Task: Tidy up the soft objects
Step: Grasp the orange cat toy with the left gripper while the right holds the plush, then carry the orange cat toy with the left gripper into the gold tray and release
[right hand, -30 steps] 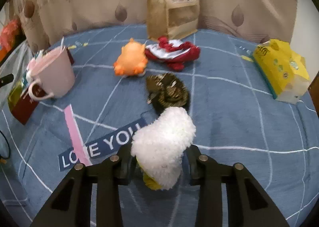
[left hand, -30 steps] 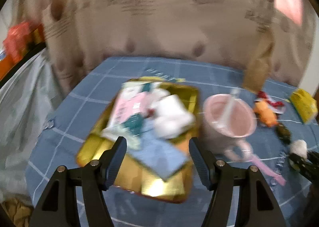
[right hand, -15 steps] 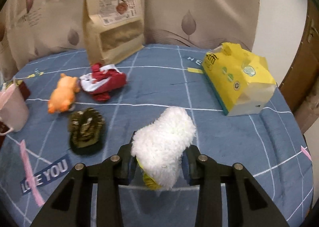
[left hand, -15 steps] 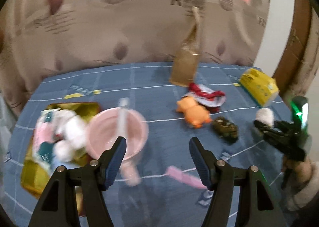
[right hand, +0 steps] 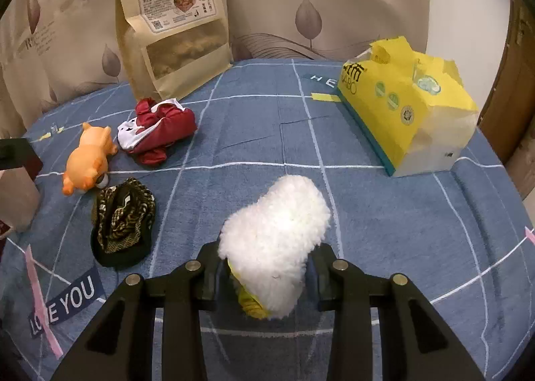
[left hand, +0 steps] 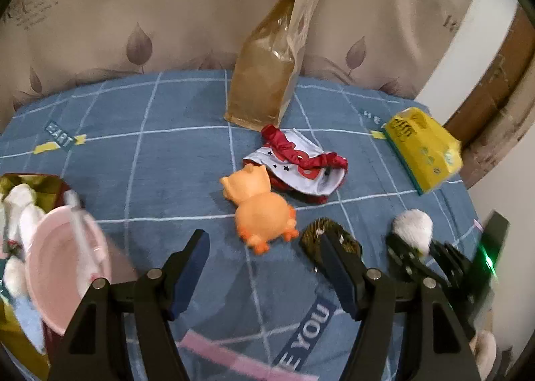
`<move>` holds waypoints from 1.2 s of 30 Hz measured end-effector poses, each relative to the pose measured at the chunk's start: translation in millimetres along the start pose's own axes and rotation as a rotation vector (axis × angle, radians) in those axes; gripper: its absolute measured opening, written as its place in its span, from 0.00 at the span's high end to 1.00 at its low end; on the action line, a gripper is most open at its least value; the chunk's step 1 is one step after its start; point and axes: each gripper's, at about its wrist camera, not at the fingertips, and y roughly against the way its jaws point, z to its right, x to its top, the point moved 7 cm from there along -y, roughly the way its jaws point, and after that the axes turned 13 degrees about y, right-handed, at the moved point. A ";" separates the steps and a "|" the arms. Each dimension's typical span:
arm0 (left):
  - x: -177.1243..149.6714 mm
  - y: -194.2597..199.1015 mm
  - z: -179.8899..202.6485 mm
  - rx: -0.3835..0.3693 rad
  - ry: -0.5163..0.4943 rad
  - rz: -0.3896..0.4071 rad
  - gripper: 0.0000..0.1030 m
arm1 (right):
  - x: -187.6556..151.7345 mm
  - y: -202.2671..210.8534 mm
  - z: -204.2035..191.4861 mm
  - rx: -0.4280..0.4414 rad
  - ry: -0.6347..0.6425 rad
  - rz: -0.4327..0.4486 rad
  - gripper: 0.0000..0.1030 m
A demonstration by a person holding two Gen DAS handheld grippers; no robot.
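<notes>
We work over a blue grid-patterned bench (right hand: 254, 120) backed by a curtain. Taking the kraft snack bag (right hand: 172, 21) standing at the bench's far edge as our landmark: the yellow tissue pack (right hand: 406, 106) lies well to its right, the red and white cloth (right hand: 157, 131) lies just in front of it, the orange plush toy (right hand: 87, 160) sits just in front-left of that cloth, and the dark patterned cloth (right hand: 122, 220) lies nearer us than the toy. Far to the bag's left in the left wrist view, the pink mug (left hand: 65, 267) stands against the gold box (left hand: 36, 187) already holding soft pieces.

Our right gripper (right hand: 267, 267) is clenched on the white fluffy toy (right hand: 277, 233), held above the bench between bag and tissue pack. Our left gripper (left hand: 264, 267) is released and empty, hovering just in front of the orange plush toy.

We judge this a carry step: the fluffy toy likely goes to the gold box, which calls for a leftward sweep.

Open cloth lies right of the grippers; leftward, the mug and the left gripper crowd the path.
</notes>
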 end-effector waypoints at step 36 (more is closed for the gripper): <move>35.4 -63.5 -3.7 0.058 0.162 -0.094 0.59 | -0.8 -4.6 -2.4 0.029 -0.008 -0.020 0.63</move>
